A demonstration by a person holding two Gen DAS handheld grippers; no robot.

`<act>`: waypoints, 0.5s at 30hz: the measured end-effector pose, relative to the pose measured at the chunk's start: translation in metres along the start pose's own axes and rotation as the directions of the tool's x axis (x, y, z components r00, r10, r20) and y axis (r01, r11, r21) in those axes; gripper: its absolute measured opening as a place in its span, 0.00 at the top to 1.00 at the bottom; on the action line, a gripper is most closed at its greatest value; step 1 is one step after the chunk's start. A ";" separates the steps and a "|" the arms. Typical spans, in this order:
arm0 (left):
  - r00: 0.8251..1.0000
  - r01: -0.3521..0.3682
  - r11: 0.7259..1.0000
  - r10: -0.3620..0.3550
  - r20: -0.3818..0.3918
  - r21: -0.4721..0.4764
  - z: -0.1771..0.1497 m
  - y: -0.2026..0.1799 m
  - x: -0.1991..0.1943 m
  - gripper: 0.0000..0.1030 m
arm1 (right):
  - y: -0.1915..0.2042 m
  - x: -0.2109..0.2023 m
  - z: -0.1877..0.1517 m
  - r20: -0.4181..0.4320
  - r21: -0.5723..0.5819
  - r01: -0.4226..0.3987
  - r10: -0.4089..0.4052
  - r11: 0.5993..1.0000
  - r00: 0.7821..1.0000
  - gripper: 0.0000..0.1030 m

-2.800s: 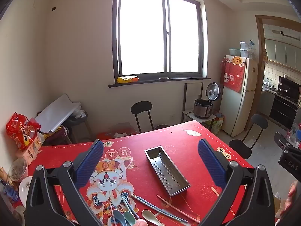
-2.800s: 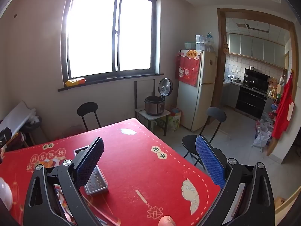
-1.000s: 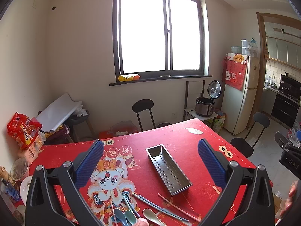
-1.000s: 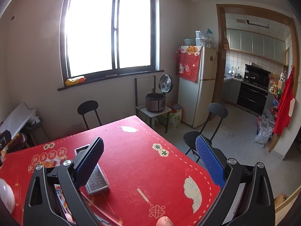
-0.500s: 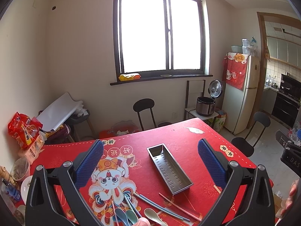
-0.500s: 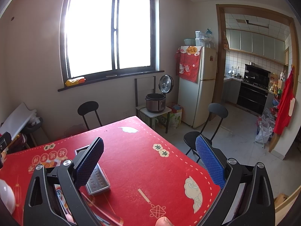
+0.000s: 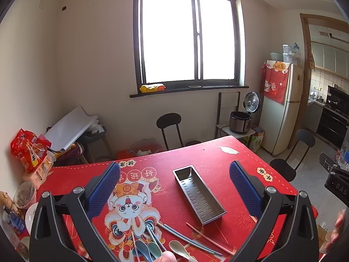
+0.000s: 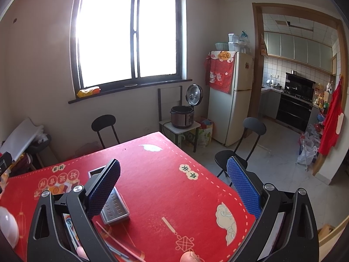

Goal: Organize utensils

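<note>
A long perforated steel utensil tray [image 7: 198, 193] lies empty on the red tablecloth [image 7: 218, 159], angled away from me. Near the table's front edge lie loose utensils: a pale spoon [image 7: 180, 247], teal and blue spoons [image 7: 148, 249], blue chopsticks [image 7: 187, 239] and pink chopsticks [image 7: 207, 237]. My left gripper [image 7: 174, 187] hangs open above the table, over the tray and utensils, holding nothing. My right gripper [image 8: 173, 185] is open too, above the table's right part; its left finger hides much of the tray [image 8: 114, 207].
Black chairs [image 7: 169, 123] [image 8: 242, 150] stand at the far and right sides of the table. Snack bags [image 7: 29, 150], a glass [image 7: 24, 193] and a white bowl [image 8: 7, 227] crowd the left edge. A rice cooker [image 8: 182, 113] and fridge [image 8: 231, 96] stand beyond.
Both grippers stay open and nearly still; the left view has drifted slightly, so the tray and utensils sit a little higher in frame.
</note>
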State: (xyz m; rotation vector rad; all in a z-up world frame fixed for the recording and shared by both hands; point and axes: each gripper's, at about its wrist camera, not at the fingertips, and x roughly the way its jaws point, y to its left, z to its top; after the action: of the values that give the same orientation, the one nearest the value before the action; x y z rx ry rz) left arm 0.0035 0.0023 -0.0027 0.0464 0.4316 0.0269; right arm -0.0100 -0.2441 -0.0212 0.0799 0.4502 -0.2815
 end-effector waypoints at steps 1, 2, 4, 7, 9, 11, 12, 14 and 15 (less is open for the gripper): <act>1.000 -0.002 1.000 0.002 -0.001 0.000 0.000 0.000 0.000 0.05 | 0.000 0.001 0.000 -0.002 0.001 -0.001 0.001 1.000 1.000 0.08; 1.000 -0.003 1.000 0.003 -0.003 -0.002 0.000 0.001 0.000 0.05 | 0.001 0.002 0.000 -0.005 0.002 -0.003 0.003 1.000 1.000 0.08; 1.000 -0.011 1.000 0.011 -0.020 -0.015 0.000 0.003 0.004 0.05 | 0.002 0.005 -0.001 -0.008 0.001 -0.013 0.013 1.000 1.000 0.08; 0.999 -0.011 0.999 0.009 -0.048 -0.043 -0.004 0.010 0.010 0.05 | 0.007 0.015 -0.004 -0.045 -0.006 -0.052 0.052 0.999 0.998 0.08; 0.998 0.000 0.997 -0.004 -0.063 -0.071 -0.007 0.018 0.014 0.05 | 0.009 0.023 -0.010 -0.080 -0.002 -0.082 0.082 0.997 0.993 0.08; 0.996 0.030 0.992 -0.040 -0.080 -0.122 -0.011 0.030 0.019 0.05 | 0.013 0.032 -0.014 -0.110 0.005 -0.119 0.119 0.993 0.987 0.08; 0.995 0.030 0.989 -0.044 -0.094 -0.141 -0.014 0.035 0.021 0.05 | 0.015 0.037 -0.017 -0.124 0.002 -0.147 0.146 0.989 0.982 0.08; 0.994 0.002 0.991 -0.017 -0.110 -0.137 -0.020 0.043 0.025 0.05 | 0.023 0.049 -0.024 -0.147 -0.027 -0.216 0.210 0.976 0.967 0.08; 0.994 -0.018 0.992 0.004 -0.112 -0.128 -0.024 0.047 0.026 0.05 | 0.027 0.054 -0.029 -0.157 -0.040 -0.239 0.230 0.970 0.960 0.08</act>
State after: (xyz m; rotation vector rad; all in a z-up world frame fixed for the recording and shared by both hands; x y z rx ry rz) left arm 0.0159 0.0510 -0.0333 -0.0804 0.5402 0.0686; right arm 0.0325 -0.2275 -0.0708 0.0966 0.5943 -0.0278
